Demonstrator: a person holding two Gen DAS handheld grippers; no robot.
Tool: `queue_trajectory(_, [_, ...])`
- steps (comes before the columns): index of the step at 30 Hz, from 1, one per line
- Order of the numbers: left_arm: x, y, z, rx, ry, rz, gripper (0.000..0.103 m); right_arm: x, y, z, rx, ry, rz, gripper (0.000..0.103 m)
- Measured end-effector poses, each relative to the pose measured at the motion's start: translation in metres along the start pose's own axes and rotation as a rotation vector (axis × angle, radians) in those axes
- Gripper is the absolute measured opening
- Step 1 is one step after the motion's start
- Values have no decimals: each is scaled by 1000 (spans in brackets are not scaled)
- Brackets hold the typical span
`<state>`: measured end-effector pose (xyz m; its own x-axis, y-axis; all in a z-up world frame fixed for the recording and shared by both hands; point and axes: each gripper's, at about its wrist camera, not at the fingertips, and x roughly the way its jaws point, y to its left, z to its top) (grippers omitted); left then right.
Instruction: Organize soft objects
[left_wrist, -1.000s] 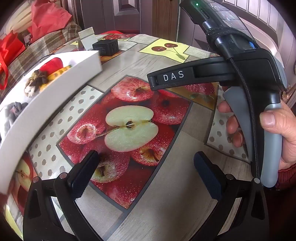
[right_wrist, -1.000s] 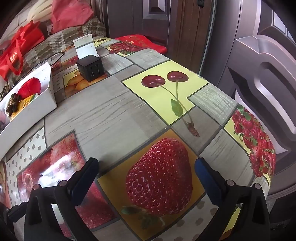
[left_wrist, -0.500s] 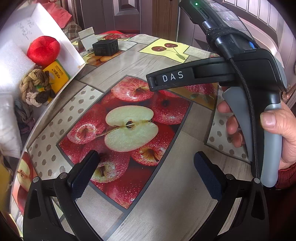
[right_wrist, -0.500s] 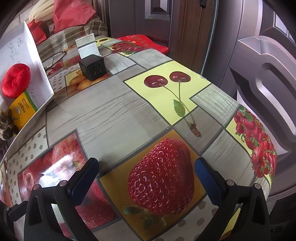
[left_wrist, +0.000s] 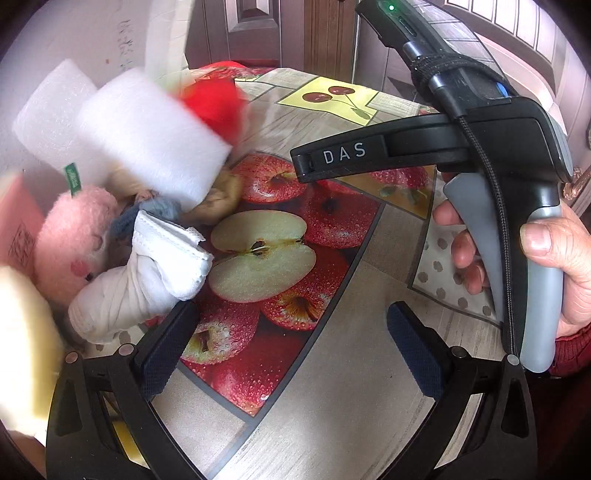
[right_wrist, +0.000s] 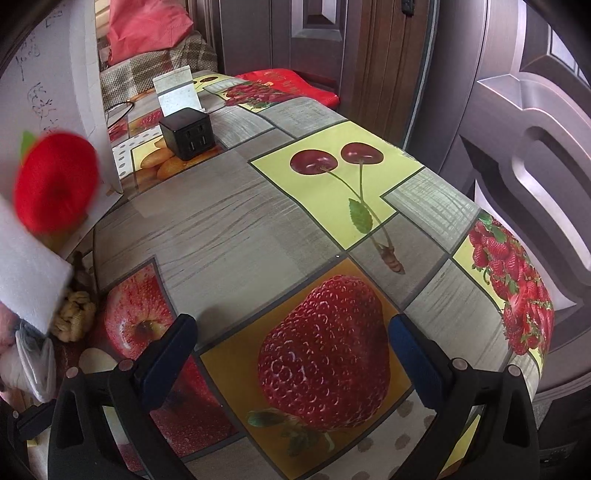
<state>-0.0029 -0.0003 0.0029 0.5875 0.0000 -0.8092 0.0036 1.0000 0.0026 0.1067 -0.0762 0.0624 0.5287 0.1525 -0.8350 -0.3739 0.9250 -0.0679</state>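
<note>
right gripper (left_wrist: 303, 164) black, "DAS" marking; grey trigger; braided cable; red sleeve (left_wrist: 570, 350)

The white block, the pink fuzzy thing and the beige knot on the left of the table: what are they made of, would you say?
White block: seems packing foam, matte, with a fine bubbly grain; motion blur leaves that open. Pink thing: looks like plush fabric with a fuzzy nap and a small green tag. Beige knot: probably twisted cotton rope, since its strands show.

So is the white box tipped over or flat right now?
Tipped over: the white box stands steeply on edge, with the white foam block, red plush and white sock spilling onto the table.
</note>
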Motion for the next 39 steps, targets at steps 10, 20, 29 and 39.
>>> queue_trajectory(10, [3,0,1,0,0,0,102,0,0,0,-3,0,2,103])
queue_trajectory(20, [3,0,0,0,0,0,102,0,1,0,-5,0,2,103])
queue_trajectory(29, [3,0,0,0,0,0,102,0,2,0,-5,0,2,103])
queue_trajectory(39, [3,0,0,0,0,0,102,0,3,-1,-5,0,2,103])
